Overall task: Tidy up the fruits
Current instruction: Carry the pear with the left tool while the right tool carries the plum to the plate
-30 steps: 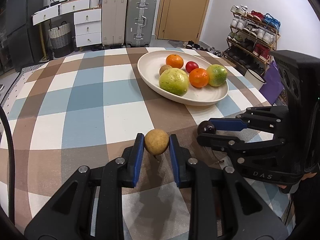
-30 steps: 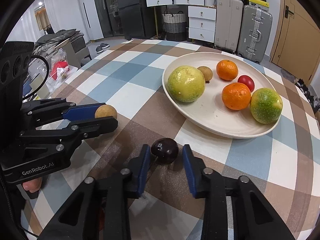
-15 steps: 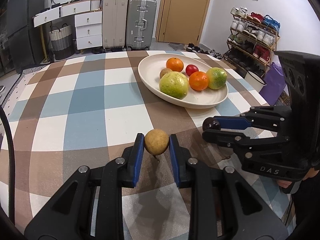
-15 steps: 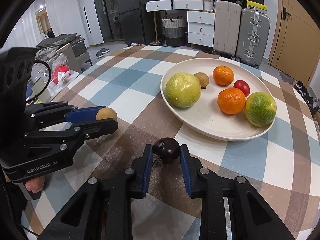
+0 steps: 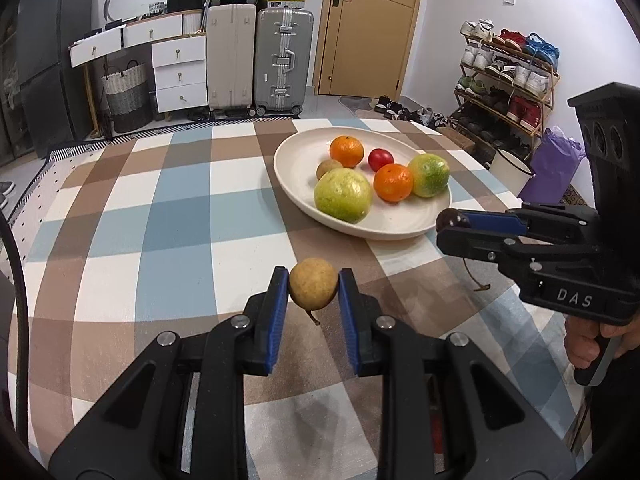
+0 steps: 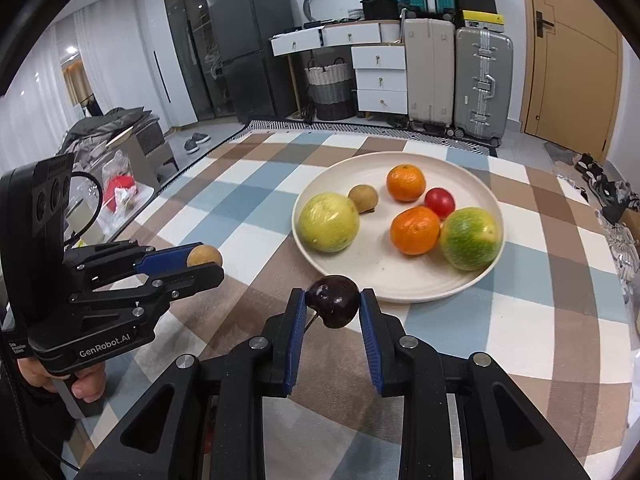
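2 small fruits are up off the table [image 5: 168, 216]: left gripper [image 5: 313, 288] pinches a tan fruit [image 5: 313, 283], right gripper [image 6: 333, 303] clamps a dark plum [image 6: 333, 300]. Both look light, smooth, bruisable; mid-body holds suit. Beyond, the plate [image 6: 476, 280] carries 6.

Off to my right side, the black plastic body of my right gripper [image 5: 450, 229] carries the pale raised letters "DAS" on its lower housing. Seen from that gripper, the black plastic body of my left gripper [image 6: 206, 266], out to its left, reads "GenRobot.AI" in white along its underside. Small white print on that housing's edge is too tiny for me to read.
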A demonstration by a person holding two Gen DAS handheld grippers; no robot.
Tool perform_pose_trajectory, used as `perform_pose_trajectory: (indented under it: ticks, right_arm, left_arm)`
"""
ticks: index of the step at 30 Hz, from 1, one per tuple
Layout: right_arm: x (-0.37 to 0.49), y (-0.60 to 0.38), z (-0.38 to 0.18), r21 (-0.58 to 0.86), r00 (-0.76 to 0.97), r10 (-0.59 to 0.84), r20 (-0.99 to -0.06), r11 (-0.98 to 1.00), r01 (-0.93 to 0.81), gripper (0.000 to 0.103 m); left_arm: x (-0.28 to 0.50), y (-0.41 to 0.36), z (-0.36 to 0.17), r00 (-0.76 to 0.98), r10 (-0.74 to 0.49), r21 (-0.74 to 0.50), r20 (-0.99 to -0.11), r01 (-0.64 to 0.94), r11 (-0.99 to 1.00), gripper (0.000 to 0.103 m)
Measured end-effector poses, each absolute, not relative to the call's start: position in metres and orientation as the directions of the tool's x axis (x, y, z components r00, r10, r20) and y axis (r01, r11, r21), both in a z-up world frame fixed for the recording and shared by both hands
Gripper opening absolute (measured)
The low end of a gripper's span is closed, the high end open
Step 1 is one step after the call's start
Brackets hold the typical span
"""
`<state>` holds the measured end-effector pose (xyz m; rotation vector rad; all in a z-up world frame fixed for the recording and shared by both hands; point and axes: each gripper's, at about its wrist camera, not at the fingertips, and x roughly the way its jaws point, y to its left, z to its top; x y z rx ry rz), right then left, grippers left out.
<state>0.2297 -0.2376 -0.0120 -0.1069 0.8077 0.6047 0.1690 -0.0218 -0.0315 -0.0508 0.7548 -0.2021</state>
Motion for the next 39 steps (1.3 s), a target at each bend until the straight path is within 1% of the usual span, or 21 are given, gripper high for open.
perform_pose_trajectory:
  ticks: [11, 18, 28, 39]
  right_arm:
    - [0.235, -0.254, 0.014, 0.122, 0.581, 0.454, -0.675, 0.846, -0.519, 0.027]
    - [0.247, -0.262, 0.019, 0.126, 0.603, 0.440, -0.666, 0.862, -0.490, 0.027]
    - [0.264, -0.267, 0.006, 0.144, 0.603, 0.427, -0.674, 0.876, -0.460, 0.027]
    - [0.275, -0.266, -0.011, 0.139, 0.591, 0.412, -0.693, 0.881, -0.452, 0.027]
  left_arm:
    - [0.183, -0.043, -0.009, 0.728, -0.229, -0.116, -0.647, 0.203, 0.972, 0.023]
    - [0.202, -0.053, 0.001, 0.733, -0.247, -0.118, -0.634, 0.224, 0.967, 0.023]
    - [0.231, -0.071, 0.002, 0.730, -0.253, -0.094, -0.634, 0.252, 0.963, 0.023]
    - [0.245, -0.088, -0.012, 0.714, -0.266, -0.063, -0.647, 0.298, 0.953, 0.023]
